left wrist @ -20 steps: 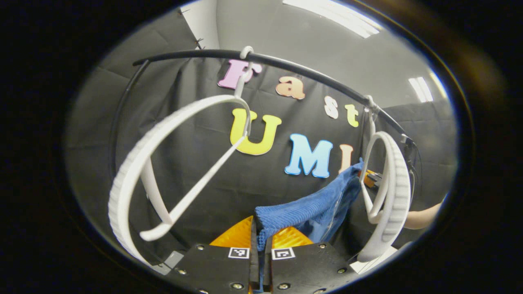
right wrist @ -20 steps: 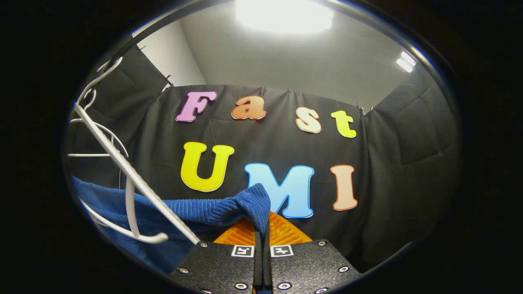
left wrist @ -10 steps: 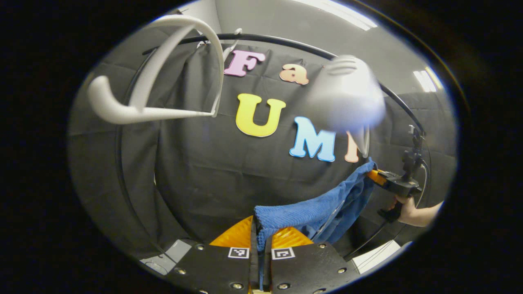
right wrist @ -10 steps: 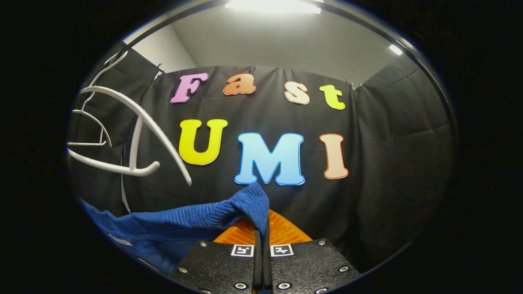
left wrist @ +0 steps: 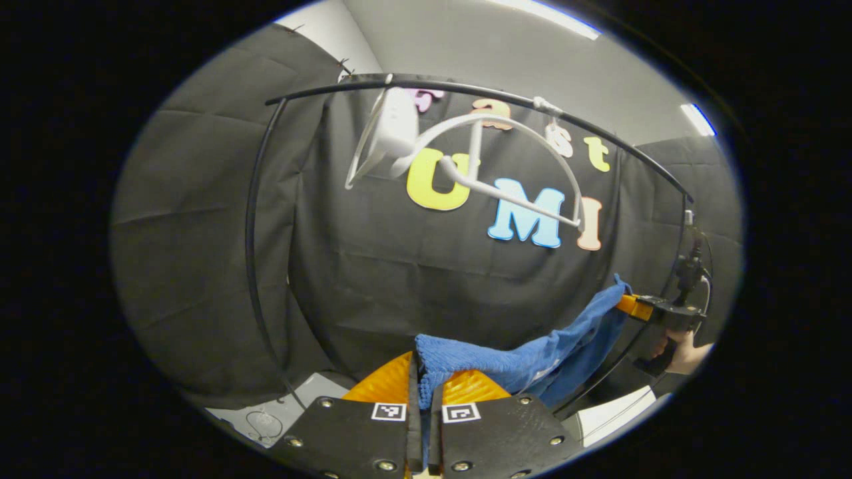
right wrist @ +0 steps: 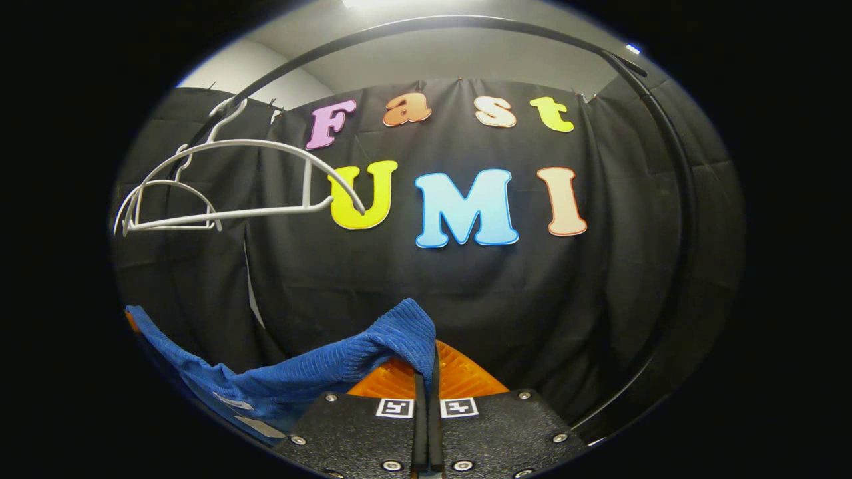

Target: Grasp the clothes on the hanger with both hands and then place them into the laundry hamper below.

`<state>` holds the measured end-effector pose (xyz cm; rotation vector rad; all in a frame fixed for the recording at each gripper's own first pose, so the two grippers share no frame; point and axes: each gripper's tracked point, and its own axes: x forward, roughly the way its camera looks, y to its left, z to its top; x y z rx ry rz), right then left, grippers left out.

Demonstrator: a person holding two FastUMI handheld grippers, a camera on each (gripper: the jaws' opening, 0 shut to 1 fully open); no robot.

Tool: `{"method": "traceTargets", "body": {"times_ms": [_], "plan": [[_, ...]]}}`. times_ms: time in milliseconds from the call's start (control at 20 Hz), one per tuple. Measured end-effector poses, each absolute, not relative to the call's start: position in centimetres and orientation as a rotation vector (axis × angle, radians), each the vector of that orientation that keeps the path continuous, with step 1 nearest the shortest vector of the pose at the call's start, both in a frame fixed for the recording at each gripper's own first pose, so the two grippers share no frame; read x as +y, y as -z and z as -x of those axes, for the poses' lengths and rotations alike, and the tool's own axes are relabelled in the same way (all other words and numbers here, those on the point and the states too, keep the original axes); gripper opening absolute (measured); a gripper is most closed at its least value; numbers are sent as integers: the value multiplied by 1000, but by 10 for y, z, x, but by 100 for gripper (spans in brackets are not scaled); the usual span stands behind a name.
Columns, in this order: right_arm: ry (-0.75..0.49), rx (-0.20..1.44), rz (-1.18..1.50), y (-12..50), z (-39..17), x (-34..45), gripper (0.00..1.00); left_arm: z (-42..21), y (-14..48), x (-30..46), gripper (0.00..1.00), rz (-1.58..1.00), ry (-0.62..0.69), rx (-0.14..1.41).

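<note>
Black cloth backs a rail with bare white hangers (left wrist: 479,153) above both tongs. Left tongs (left wrist: 426,389) and right tongs (right wrist: 426,372) each clamp the blue garment (right wrist: 313,372), slung between them. Next, probably: lower it to the hamper, then release.

The blue garment (right wrist: 313,372) is cut off at the lower left edge; its hem is hidden behind the right gripper (right wrist: 426,372) body.

blue garment (left wrist: 532,359): 1 | white hangers (right wrist: 266,173): 2 | black rail (left wrist: 466,90): 1 | claws (left wrist: 425,392): 2
</note>
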<state>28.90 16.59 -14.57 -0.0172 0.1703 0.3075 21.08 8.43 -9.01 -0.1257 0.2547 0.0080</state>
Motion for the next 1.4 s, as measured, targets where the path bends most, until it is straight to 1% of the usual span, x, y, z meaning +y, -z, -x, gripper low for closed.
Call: {"method": "traceTargets", "body": {"times_ms": [150, 250, 350, 450, 500, 700, 850, 900, 1000, 1150, 1400], "plan": [[-380, 221, -47, 147, -258, 175, 1, -187, 59, 63, 5, 98, -35, 216], [-418, 232, -65, 142, -240, 182, 1, -174, 38, 49, 7, 134, -21, 190], [-433, 252, -91, 141, -223, 188, 0, -163, 33, 41, 3, 167, -3, 197], [-431, 273, -114, 141, -203, 192, 0, -153, 35, 39, 5, 147, 11, 210], [-423, 290, -118, 143, -193, 194, 0, -145, 38, 39, 3, 137, 29, 220], [-367, 342, -125, 144, -158, 204, 0, -136, 45, 37, 5, 153, 149, 267], [-293, 344, -114, 144, -122, 212, 0, -121, 57, 32, 5, 95, 261, 286], [-272, 354, -117, 148, -109, 217, 0, -115, 62, 27, 6, 96, 298, 292], [-237, 379, -128, 160, -77, 225, 0, -103, 75, 19, 5, 110, 356, 310], [-226, 443, -105, 189, -47, 237, 1, -96, 103, 18, 7, 98, 389, 349], [-237, 562, -130, 240, -23, 243, 1, -100, 166, 9, 5, 75, 394, 466]]}}
